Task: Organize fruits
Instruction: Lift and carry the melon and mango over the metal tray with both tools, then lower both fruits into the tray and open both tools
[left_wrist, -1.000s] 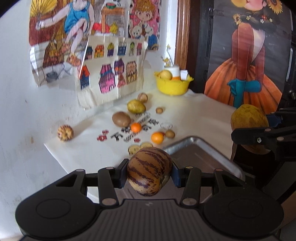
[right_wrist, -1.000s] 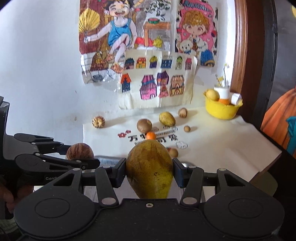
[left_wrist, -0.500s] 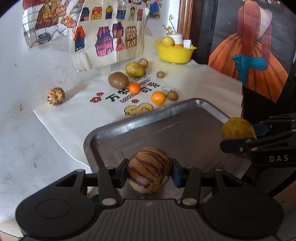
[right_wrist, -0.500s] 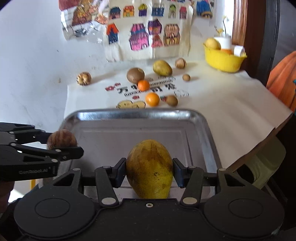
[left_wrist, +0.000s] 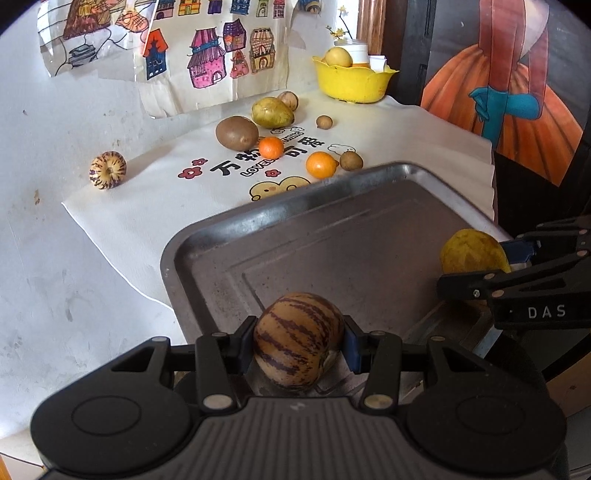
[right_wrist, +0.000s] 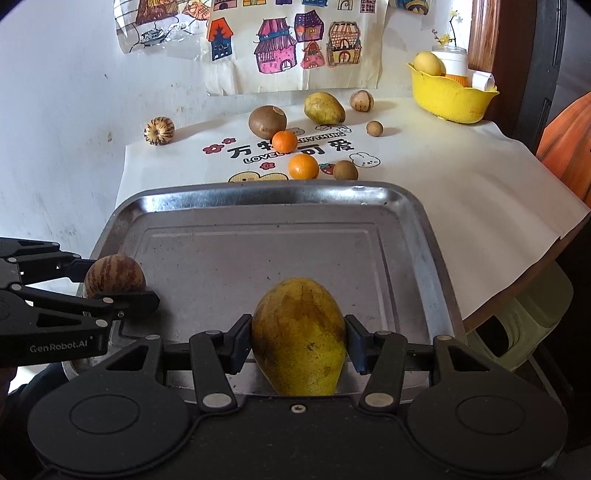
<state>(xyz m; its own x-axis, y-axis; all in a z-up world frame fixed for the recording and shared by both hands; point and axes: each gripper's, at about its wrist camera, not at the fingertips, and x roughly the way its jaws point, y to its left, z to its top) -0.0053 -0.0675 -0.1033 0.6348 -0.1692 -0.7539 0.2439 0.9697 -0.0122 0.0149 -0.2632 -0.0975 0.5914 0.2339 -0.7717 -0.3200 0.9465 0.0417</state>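
Striped fruit: round, tan skin with dark purple streaks; sits between the left gripper fingers, over the near corner of the metal tray.
Mango: yellow-green, brown speckling, narrow end toward the camera; sits between the right gripper fingers, over the tray's near edge.
Left fingers: closed onto the striped fruit, pads pressing both its sides.
Right fingers: partly apart, clamped on the mango's flanks.
Loose fruit: beyond the fingertips, past the tray's far rim, on the white cloth covering the surface; two oranges, brown and green fruits, a second striped one.
Writing: "DAS" and "GenRobot.AI" on the gripper bodies; cloth shows "LOVE", "ANYTHING" and Chinese characters.
Yellow bowl: far right.
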